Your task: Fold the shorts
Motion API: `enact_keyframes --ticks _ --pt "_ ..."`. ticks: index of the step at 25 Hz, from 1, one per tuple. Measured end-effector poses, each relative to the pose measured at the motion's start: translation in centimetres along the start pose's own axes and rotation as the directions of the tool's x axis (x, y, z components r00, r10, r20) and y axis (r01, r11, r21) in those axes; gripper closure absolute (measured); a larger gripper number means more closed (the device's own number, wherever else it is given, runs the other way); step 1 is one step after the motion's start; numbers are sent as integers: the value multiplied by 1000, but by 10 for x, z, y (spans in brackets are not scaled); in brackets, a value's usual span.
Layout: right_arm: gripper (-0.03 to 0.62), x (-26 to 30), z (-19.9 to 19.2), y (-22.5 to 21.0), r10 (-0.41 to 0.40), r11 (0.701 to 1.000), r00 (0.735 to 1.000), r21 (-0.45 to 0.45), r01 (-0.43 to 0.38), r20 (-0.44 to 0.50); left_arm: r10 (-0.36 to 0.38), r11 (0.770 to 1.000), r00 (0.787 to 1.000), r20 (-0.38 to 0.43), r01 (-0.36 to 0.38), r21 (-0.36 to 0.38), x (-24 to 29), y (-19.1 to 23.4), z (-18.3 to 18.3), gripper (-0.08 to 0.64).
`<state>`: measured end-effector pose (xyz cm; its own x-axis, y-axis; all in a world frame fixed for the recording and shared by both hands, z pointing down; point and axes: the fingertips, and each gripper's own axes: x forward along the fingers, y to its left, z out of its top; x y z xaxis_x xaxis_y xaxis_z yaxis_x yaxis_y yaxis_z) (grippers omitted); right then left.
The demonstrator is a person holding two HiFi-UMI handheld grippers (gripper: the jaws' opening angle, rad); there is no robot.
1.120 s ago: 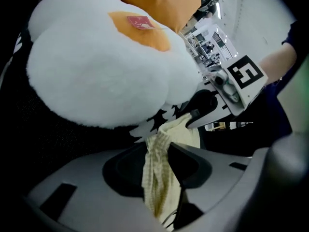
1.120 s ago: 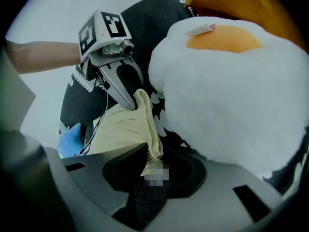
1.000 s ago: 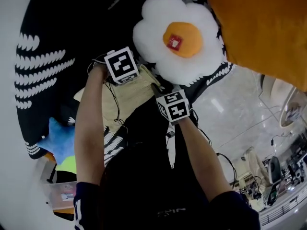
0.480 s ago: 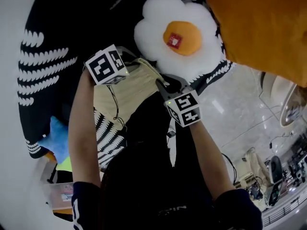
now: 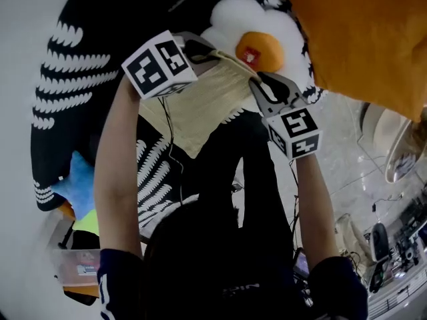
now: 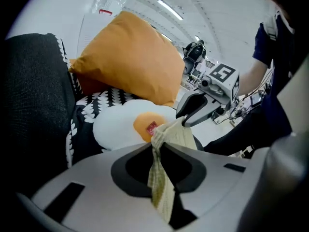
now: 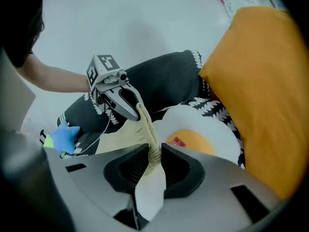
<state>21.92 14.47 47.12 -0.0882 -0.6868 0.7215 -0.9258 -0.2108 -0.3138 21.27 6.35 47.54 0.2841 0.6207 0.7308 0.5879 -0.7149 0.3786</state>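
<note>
Both grippers are rising away from the black patterned cover [image 5: 80, 79], and you are carrying the shorts [image 5: 200, 105] up with them. A second ago the cloth was lying low on that cover; now it is hanging in the air. The left gripper [image 5: 212, 52] is pinching one end of the upper edge and the right gripper [image 5: 259, 84] is pinching the other end. That edge is stretching fairly taut between them.

Both pairs of jaws have just been closing, the right pair most recently. Each is now nearly together, with only a fold of cream fabric between its pads.

The shorts are hanging in front of the egg-shaped cushion [image 5: 233, 15], beside the orange pillow [image 5: 360, 32].

Judging by the drape, you are handling a light, soft, limp item. It is creasing freely and offering no stiffness, so the unsupported lower part is likely to swing. Holding it at the two ends of one edge, as you are doing, appears the soundest grip.
</note>
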Motion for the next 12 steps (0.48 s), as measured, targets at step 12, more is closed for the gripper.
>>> enact_keyframes --ticks 12 --pt "503 -21 22 118 126 990 990 -75 -121 61 37 999 998 48 -37 9 -75 -54 -42 503"
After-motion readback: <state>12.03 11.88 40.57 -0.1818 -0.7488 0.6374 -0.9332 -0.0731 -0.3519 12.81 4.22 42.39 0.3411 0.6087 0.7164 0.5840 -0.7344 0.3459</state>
